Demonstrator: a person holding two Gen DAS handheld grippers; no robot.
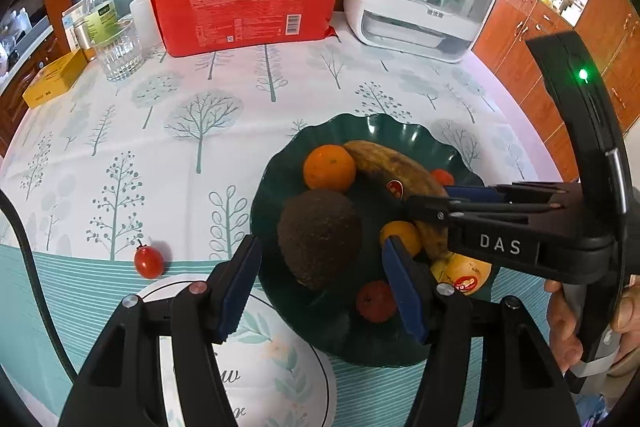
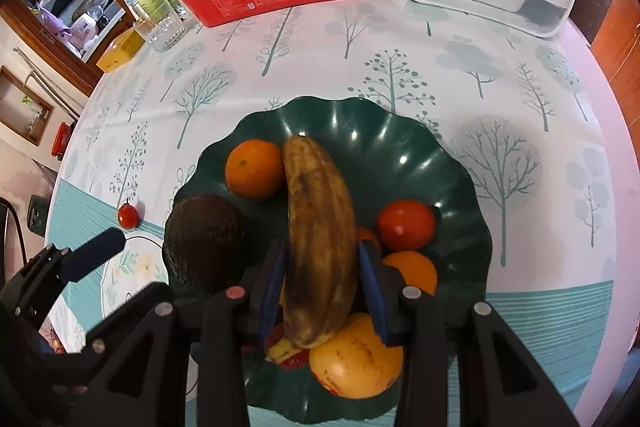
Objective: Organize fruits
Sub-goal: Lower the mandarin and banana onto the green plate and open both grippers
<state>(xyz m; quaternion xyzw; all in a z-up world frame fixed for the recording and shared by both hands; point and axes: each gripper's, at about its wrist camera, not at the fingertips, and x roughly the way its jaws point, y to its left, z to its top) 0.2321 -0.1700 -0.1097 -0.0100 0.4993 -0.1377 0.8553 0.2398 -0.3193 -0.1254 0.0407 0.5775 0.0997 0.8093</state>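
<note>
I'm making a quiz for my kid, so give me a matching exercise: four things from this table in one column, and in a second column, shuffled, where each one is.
Things:
1. banana
2. cherry tomato
3. avocado
4. yellow box

Places:
A. alone on the tablecloth, left of the green plate
B. far left edge of the table, near the drinking glass
C. between the fingers of the right gripper
D. on the left side of the green plate, nearer the camera than the orange

Pairs: 1-C, 2-A, 3-D, 4-B
</note>
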